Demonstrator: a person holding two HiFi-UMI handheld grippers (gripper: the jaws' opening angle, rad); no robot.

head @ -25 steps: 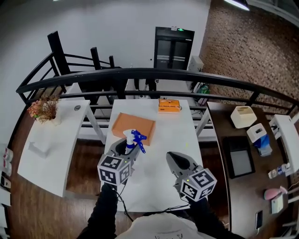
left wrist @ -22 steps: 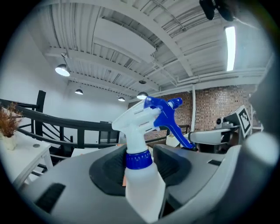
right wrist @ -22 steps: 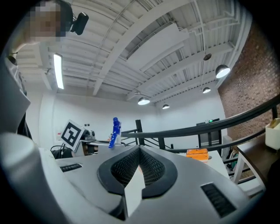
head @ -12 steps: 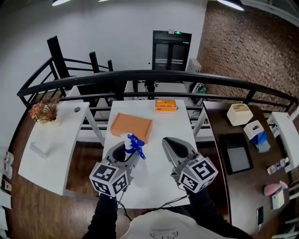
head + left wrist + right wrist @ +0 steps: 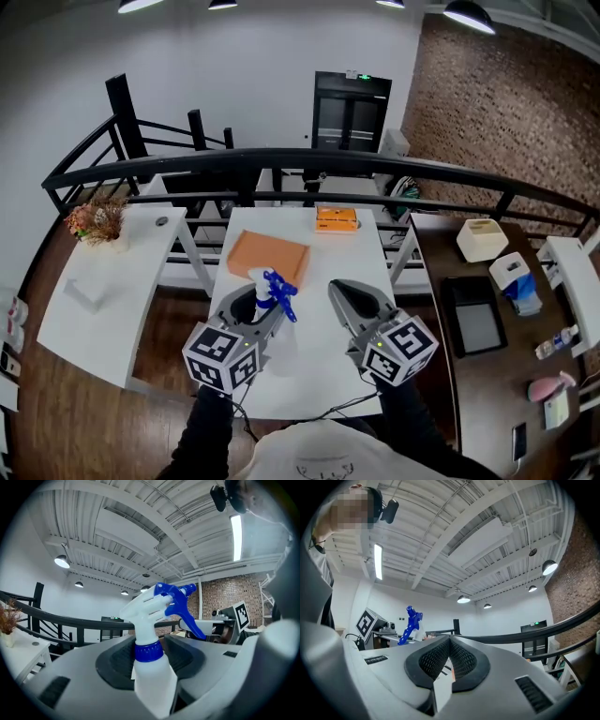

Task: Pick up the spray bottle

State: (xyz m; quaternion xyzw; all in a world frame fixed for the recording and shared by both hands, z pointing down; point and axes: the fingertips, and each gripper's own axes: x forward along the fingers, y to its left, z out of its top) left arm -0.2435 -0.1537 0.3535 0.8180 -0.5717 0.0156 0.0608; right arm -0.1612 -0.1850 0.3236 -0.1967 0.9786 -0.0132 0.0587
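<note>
Here, left hand-held gripper (image 5: pixel 257 302) clamping spray bottle (image 5: pixel 151 680)

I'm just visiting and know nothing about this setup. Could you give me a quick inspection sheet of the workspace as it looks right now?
Surface: white table, mostly bare in front of the person.
Job's things: spray bottle, white with a blue trigger, upright in the left gripper.
Clutter: flat orange board mid-table; small orange box at the far edge.
Grippers: left gripper shut on the spray bottle just below its blue collar; right gripper shut, holding nothing.
Cables: thin dark cable along the table's near edge.
Surroundings: black railing behind, side table with dried flowers to the left, brick wall to the right.
</note>
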